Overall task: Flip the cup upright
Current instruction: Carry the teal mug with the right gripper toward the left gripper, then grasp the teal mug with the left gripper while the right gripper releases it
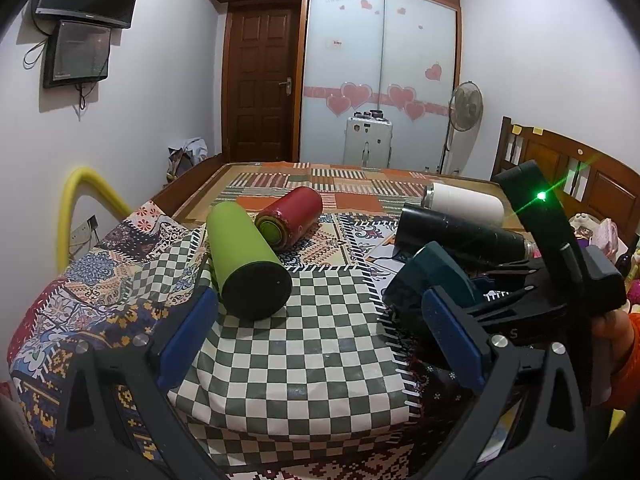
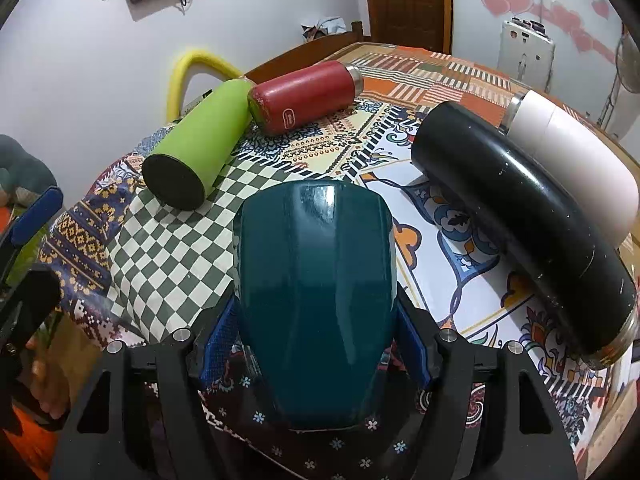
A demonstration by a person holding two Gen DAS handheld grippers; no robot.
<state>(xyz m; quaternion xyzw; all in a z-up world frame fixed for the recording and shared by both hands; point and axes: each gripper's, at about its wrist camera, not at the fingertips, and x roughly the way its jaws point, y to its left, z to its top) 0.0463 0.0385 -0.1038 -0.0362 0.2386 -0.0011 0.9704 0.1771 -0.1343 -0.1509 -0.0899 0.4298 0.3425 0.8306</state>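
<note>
A dark teal cup (image 2: 316,280) lies between the blue pads of my right gripper (image 2: 316,348), which is shut on its sides; its closed base points away from the camera. In the left wrist view the same teal cup (image 1: 424,280) shows at the right, held by the right gripper (image 1: 520,300). My left gripper (image 1: 320,328) is open and empty above the checkered cloth (image 1: 312,344), its blue pads (image 1: 188,332) wide apart.
Lying on the patterned bedspread (image 2: 460,208): a green bottle (image 1: 244,256), a red bottle (image 1: 292,216), a black bottle (image 2: 532,216) and a white bottle (image 2: 572,160). A yellow foam tube (image 1: 76,208) stands at the left wall. A wooden headboard (image 1: 580,176) is at the right.
</note>
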